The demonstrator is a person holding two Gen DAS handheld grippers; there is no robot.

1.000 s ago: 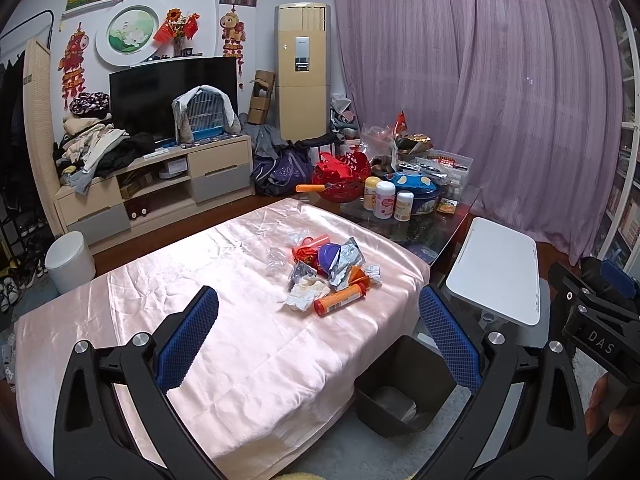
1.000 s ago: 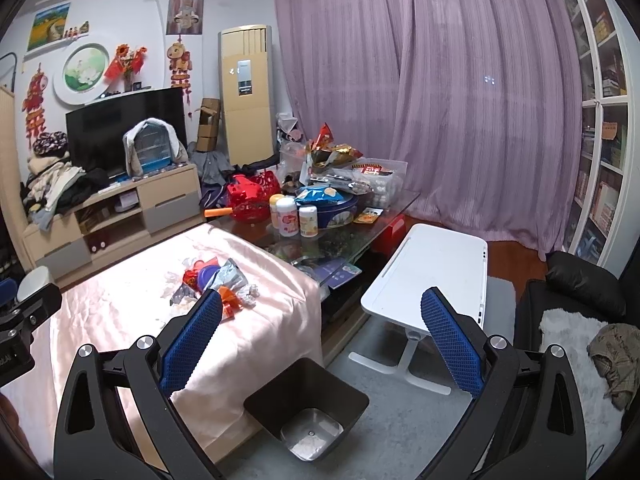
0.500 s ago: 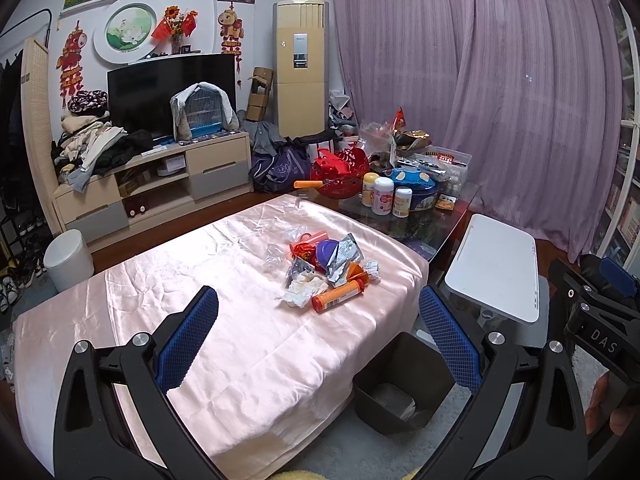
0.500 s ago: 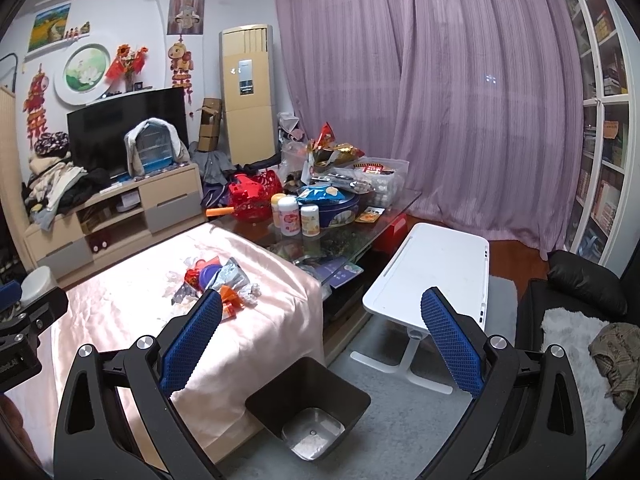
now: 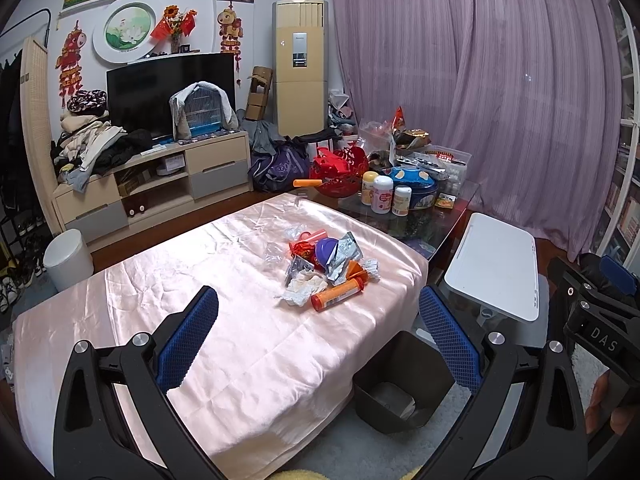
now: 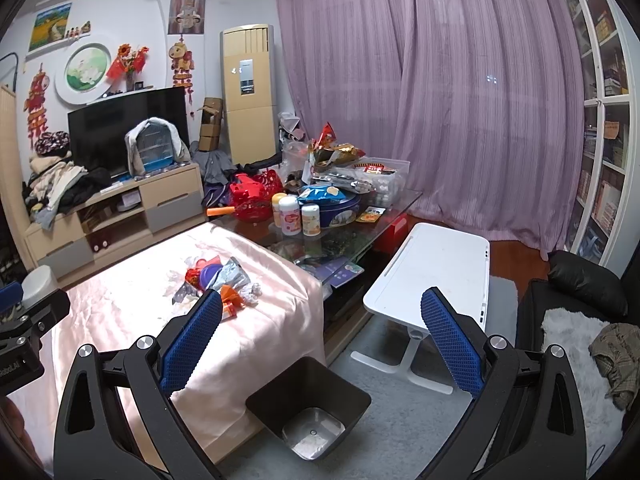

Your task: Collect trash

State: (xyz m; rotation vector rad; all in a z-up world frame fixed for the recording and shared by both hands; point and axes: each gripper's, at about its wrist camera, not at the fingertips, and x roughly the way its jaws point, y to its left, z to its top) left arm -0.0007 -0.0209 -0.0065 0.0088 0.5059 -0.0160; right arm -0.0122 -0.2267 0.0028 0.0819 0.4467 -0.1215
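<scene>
Trash pile is sitting all in one heap on the pink-clothed worktop, toward the far right corner: an orange tube, crumpled tissue, foil wrappers, a purple lid and some clear plastic bits. So basically nothing's been collected, as far as I can judge. The black bin is on the floor right at the worktop's near corner, and it looks empty, just a shiny bottom showing, though the left wrist view only catches part of the inside so I wouldn't swear to it. Left gripper is spread wide with nothing between its blue pads, hovering over the near side of the cloth, well short of the heap. Right gripper is also wide apart and holding nothing, hanging above the bin. Whole job is left: every piece has to get picked off the cloth and dropped in the bin.
</scene>
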